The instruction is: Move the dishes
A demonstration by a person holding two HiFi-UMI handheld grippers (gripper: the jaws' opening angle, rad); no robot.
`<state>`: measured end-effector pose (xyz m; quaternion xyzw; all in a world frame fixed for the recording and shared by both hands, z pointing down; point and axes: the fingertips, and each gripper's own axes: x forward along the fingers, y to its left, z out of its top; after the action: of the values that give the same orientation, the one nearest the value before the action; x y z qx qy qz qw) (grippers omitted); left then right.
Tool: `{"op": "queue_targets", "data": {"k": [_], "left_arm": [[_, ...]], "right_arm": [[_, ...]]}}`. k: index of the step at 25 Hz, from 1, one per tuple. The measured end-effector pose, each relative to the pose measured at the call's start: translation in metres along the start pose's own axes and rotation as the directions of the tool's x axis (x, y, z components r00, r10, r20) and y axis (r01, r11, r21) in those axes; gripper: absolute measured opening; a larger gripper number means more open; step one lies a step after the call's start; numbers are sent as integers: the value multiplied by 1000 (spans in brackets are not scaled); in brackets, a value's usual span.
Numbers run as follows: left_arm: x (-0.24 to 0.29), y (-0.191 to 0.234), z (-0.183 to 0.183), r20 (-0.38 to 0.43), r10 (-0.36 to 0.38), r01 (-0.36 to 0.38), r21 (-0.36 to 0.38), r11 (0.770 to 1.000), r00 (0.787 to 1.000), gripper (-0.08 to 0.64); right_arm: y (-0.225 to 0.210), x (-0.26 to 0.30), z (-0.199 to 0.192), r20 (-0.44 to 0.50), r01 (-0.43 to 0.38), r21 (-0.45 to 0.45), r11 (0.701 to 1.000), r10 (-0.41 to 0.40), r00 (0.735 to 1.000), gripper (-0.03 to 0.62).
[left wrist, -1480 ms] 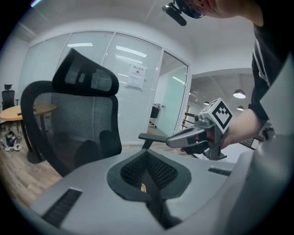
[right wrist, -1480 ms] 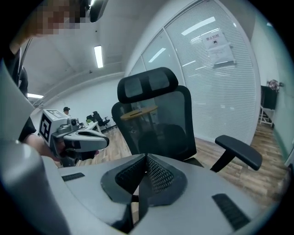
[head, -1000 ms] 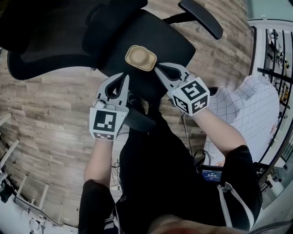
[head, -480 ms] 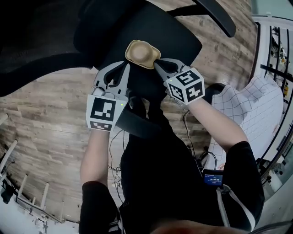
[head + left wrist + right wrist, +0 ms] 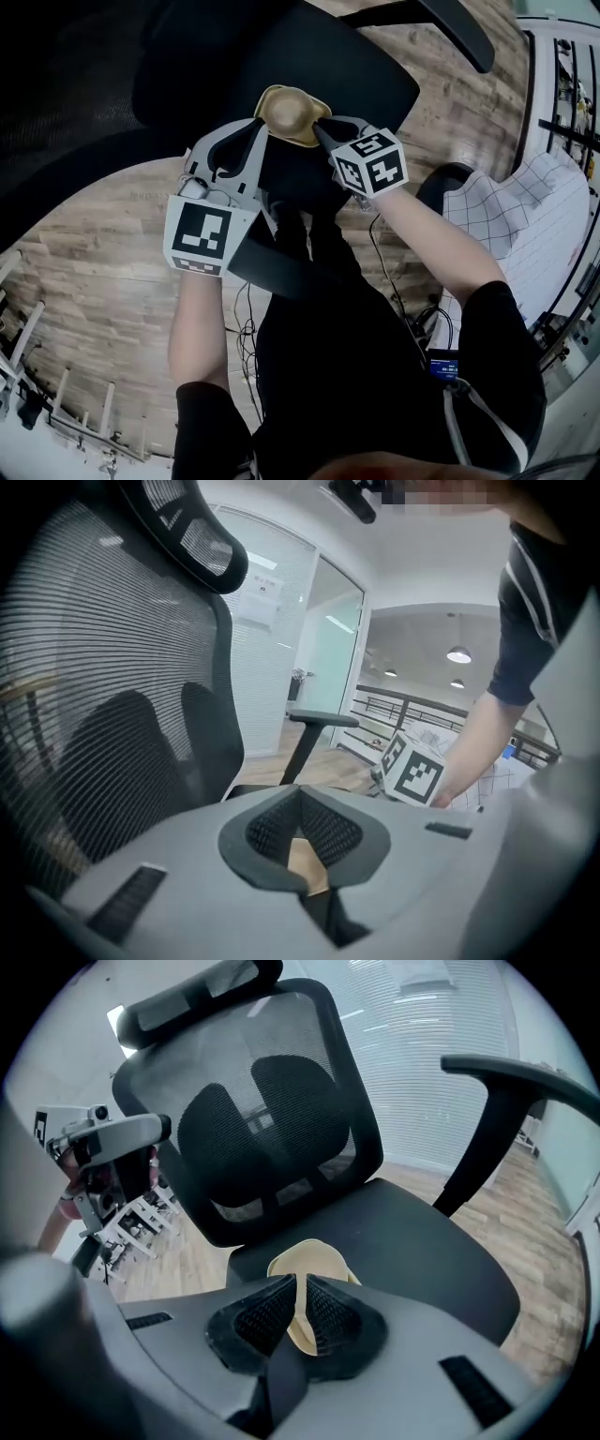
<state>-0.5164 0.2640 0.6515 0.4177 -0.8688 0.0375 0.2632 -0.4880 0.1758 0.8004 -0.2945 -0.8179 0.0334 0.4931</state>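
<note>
A small tan dish hangs over the black chair seat, held from both sides. My left gripper is shut on its left rim; in the left gripper view a tan sliver of the dish shows between the closed pads of my left gripper. My right gripper is shut on the right rim. In the right gripper view the dish stands on edge, clamped in my right gripper, with most of its lower part hidden by the pads.
The mesh chair back rises behind the seat, and an armrest stands at the right. A white gridded cloth lies on the wood floor to the right. Cables trail by the person's legs.
Both grippers have sunk toward the chair seat with the dish between them. The dish has tipped more onto its edge. Both grips are unchanged.
</note>
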Motion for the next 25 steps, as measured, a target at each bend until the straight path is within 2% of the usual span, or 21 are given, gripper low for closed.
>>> {"op": "queue_targets", "data": {"k": [4,7,11,17,25], "left_arm": [[10,23,-15,-50,23,-17,108,994,998,5],[19,24,-37,-88,-18,25,81,996,996,5],[24,27,-58,-104,-33,37,41,998,994,5],[28,24,-81,-133,-59,62,21,998,989,4],[31,20,-92,-134,-66,62,-30,998,989,3]], "right_arm": [[-10,18,-9,-23,10,50,999,-9,1000,29],[-17,30,-18,-43,18,96,995,-14,999,36],[-24,47,-26,-71,24,184,983,-11,997,99],[-35,59,-36,-91,64,258,964,-41,995,118],[-47,75,-45,-97,85,321,943,-57,994,120]]}}
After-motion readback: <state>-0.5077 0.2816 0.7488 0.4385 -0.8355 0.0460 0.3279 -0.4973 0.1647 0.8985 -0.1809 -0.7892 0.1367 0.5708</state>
